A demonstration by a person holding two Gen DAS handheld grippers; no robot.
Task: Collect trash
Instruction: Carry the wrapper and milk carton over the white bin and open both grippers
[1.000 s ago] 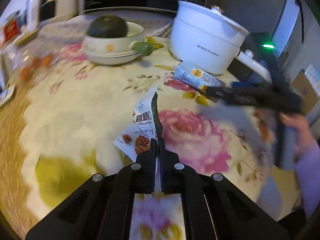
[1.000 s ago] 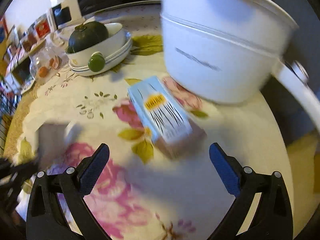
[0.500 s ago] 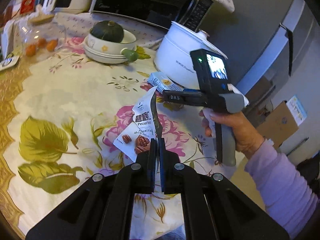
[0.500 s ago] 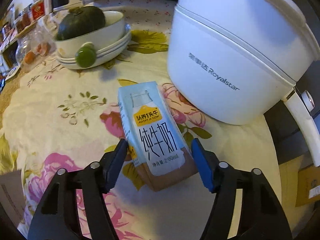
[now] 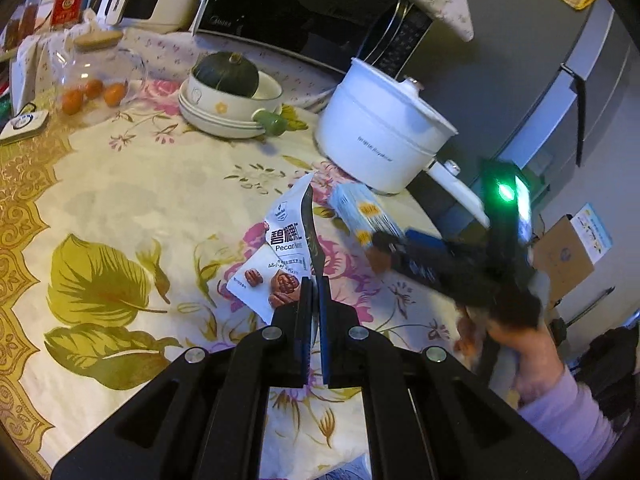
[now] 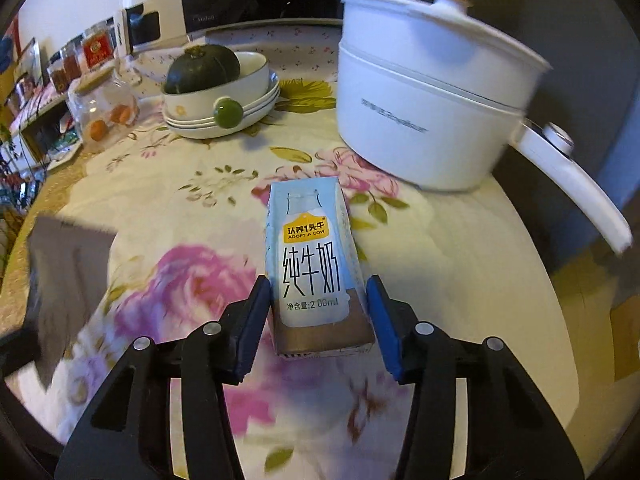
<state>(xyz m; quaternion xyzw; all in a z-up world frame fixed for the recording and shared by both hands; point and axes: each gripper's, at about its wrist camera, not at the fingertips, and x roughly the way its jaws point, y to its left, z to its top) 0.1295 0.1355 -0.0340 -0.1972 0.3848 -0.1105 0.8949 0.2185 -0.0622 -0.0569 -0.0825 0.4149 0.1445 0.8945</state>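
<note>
A kitchen counter under a cream cloth printed with pink roses and olive leaves carries everything here. On it, just in front of the white electric pot, a small blue milk carton lies flat on its side. The right tool has its two blue pads on either side of the carton's near end; its jaws are closing, and whether the pads already press the carton cannot be told. To the left of the pot, a pecan snack wrapper stands up off the cloth, clenched at its lower edge in the fully closed left tool. Farther left of the pot sits a stack of white bowls holding a dark green squash, and beyond them a glass jar with small oranges. Behind the pot stands a black microwave.
</note>
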